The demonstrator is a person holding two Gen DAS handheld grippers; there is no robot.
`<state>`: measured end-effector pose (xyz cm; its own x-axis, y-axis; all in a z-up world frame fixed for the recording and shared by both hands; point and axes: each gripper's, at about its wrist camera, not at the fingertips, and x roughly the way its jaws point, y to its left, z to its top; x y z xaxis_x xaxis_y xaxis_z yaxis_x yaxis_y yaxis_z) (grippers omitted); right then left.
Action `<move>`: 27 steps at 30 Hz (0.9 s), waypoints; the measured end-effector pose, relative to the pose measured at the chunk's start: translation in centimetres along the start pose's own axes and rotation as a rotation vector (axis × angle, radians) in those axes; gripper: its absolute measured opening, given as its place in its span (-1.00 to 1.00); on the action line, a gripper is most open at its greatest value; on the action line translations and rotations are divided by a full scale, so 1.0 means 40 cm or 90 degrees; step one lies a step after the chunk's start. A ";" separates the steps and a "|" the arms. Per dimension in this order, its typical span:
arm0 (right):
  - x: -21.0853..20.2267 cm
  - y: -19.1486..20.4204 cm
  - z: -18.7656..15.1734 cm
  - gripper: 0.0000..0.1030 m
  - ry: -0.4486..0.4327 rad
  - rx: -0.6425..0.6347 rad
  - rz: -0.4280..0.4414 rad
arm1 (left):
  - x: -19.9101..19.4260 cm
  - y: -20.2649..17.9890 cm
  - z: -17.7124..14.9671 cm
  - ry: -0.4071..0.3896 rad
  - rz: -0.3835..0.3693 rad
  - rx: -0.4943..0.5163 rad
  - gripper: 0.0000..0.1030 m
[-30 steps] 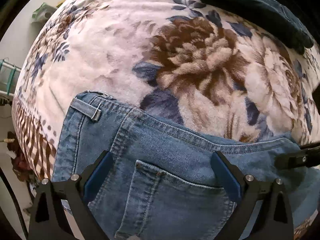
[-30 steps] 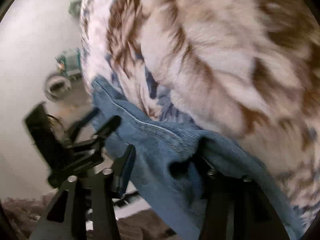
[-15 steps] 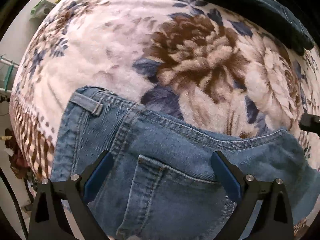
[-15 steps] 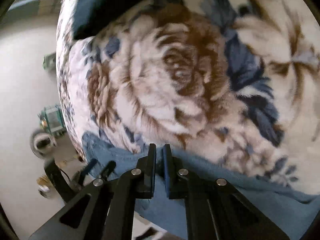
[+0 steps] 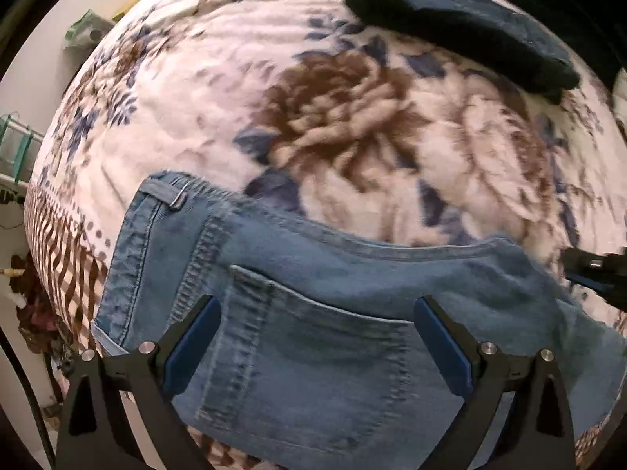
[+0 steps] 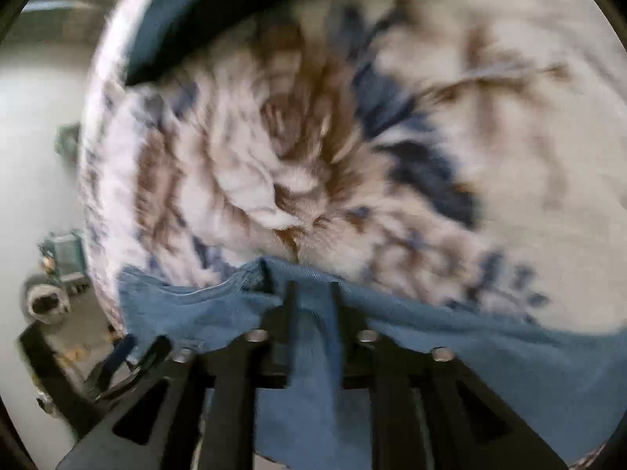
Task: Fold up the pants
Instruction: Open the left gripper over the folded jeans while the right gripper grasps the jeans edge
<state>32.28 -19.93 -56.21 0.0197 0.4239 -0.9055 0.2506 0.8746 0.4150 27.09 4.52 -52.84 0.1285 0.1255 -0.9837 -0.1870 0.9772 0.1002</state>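
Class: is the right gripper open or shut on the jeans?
Shut: the right gripper pinches a ridge of the jeans between its nearly closed fingers.

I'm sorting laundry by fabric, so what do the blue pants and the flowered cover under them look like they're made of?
The pants look like washed, matte cotton denim: faded blue weave, doubled stitch lines, a sewn back pocket and a belt loop. The cover looks like plush fleece or a similar soft pile, probably synthetic: its brown and blue flower print sits on a fuzzy, ridged nap. Fibre content cannot be confirmed by sight.
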 end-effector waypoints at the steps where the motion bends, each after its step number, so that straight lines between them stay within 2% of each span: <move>1: -0.050 -0.041 -0.023 0.32 -0.031 0.023 -0.022 | -0.009 -0.013 -0.001 -0.005 -0.004 0.003 0.97; 2: -0.084 -0.075 -0.044 0.43 -0.051 0.044 -0.044 | -0.023 -0.039 -0.007 -0.014 -0.009 0.008 0.97; 4: -0.132 -0.174 -0.063 0.43 -0.054 0.086 -0.077 | -0.038 -0.089 -0.015 -0.022 -0.001 0.030 0.97; 7: -0.124 -0.290 -0.081 0.43 -0.011 0.162 -0.098 | -0.034 -0.146 -0.018 -0.023 0.003 0.054 0.97; 8: -0.113 -0.321 -0.087 0.42 0.004 0.165 -0.100 | -0.029 -0.167 -0.018 -0.019 0.001 0.059 0.97; 9: -0.083 -0.353 -0.091 0.29 0.020 0.159 -0.112 | -0.024 -0.189 -0.017 -0.017 0.000 0.065 0.97; 10: -0.063 -0.372 -0.089 0.10 0.024 0.150 -0.148 | -0.017 -0.212 -0.016 -0.021 0.007 0.073 0.97; 11: -0.034 -0.383 -0.077 -0.18 0.023 0.137 -0.180 | -0.011 -0.226 -0.015 -0.024 0.016 0.081 0.97; 15: -0.039 -0.441 -0.056 -0.33 -0.019 0.154 -0.191 | 0.038 -0.271 0.003 -0.020 0.047 0.114 0.97; 17: -0.062 -0.448 -0.051 -0.32 -0.027 0.160 -0.184 | 0.055 -0.280 0.007 -0.009 0.056 0.117 0.97; 20: -0.132 -0.482 -0.075 -0.27 -0.034 0.191 -0.114 | 0.032 -0.286 0.004 -0.009 0.030 0.101 0.97; 22: -0.208 -0.530 -0.119 -0.09 -0.073 0.225 -0.083 | -0.008 -0.302 -0.009 -0.025 0.005 0.097 0.97; 23: -0.263 -0.574 -0.155 0.09 -0.104 0.252 -0.077 | -0.032 -0.317 -0.021 -0.031 -0.008 0.099 0.97; 25: -0.340 -0.656 -0.214 0.11 -0.146 0.302 -0.082 | -0.073 -0.368 -0.052 -0.033 -0.033 0.116 0.97; 27: -0.421 -0.783 -0.299 0.11 -0.185 0.389 -0.098 | -0.101 -0.431 -0.089 -0.030 -0.054 0.141 0.97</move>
<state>12.54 -51.64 -52.89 0.1767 0.1505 -0.9727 0.7695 0.5950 0.2319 26.35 -13.45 -51.13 0.1817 0.0436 -0.9824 0.0445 0.9976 0.0525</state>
